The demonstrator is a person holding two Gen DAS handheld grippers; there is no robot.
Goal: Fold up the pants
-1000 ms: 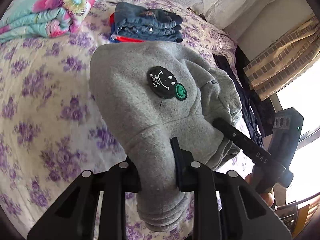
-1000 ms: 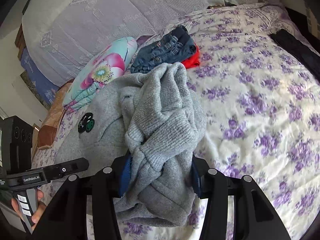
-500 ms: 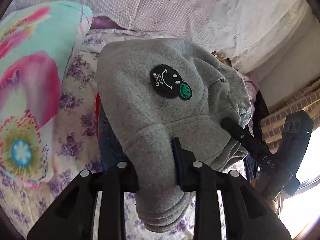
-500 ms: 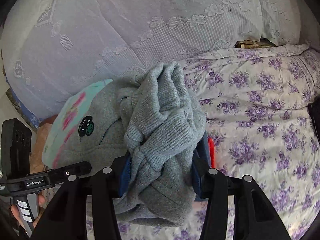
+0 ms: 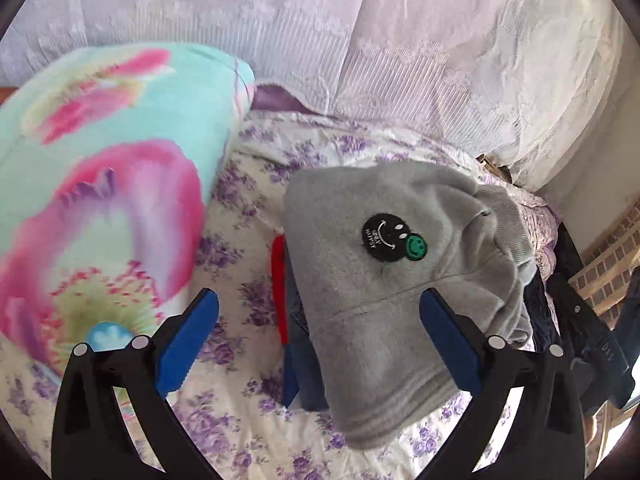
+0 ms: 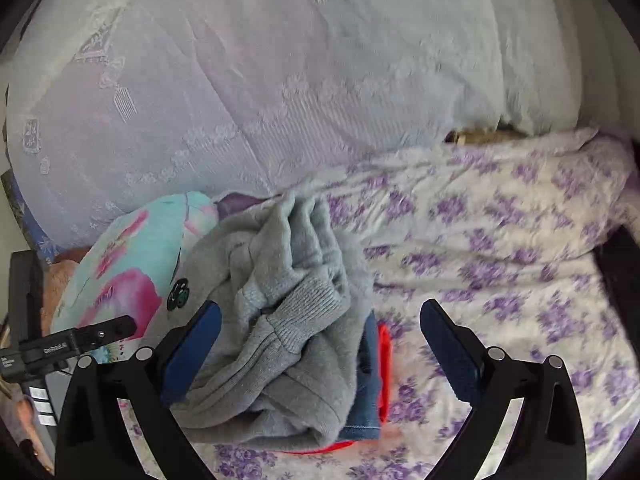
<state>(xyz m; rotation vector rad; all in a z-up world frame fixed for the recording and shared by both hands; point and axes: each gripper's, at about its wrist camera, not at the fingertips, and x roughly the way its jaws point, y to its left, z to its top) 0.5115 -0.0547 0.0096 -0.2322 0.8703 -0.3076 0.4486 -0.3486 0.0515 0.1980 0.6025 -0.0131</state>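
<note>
The folded grey sweatpants [image 5: 384, 280] with a black smiley patch [image 5: 386, 236] lie on top of a stack of folded jeans [image 5: 300, 364] and a red garment [image 5: 278, 284] on the bed. My left gripper [image 5: 318, 344] is open, its blue pads either side of the pants' near end. In the right wrist view the grey pants [image 6: 288, 320] lie bunched over the jeans [image 6: 366, 396] and red garment [image 6: 385, 364]. My right gripper [image 6: 320, 348] is open, with the stack between its jaws.
A rolled turquoise and pink floral blanket [image 5: 96, 184] lies left of the stack. White lace pillows [image 6: 260, 80] rise behind. The purple-flowered bedsheet [image 6: 500, 264] spreads to the right. Dark clothes [image 5: 560, 280] lie at the right edge, near the other gripper [image 5: 600, 344].
Both grippers carried the grey pants to the stack of jeans by the pillows, then opened and let them go. The pants now rest on the stack.
</note>
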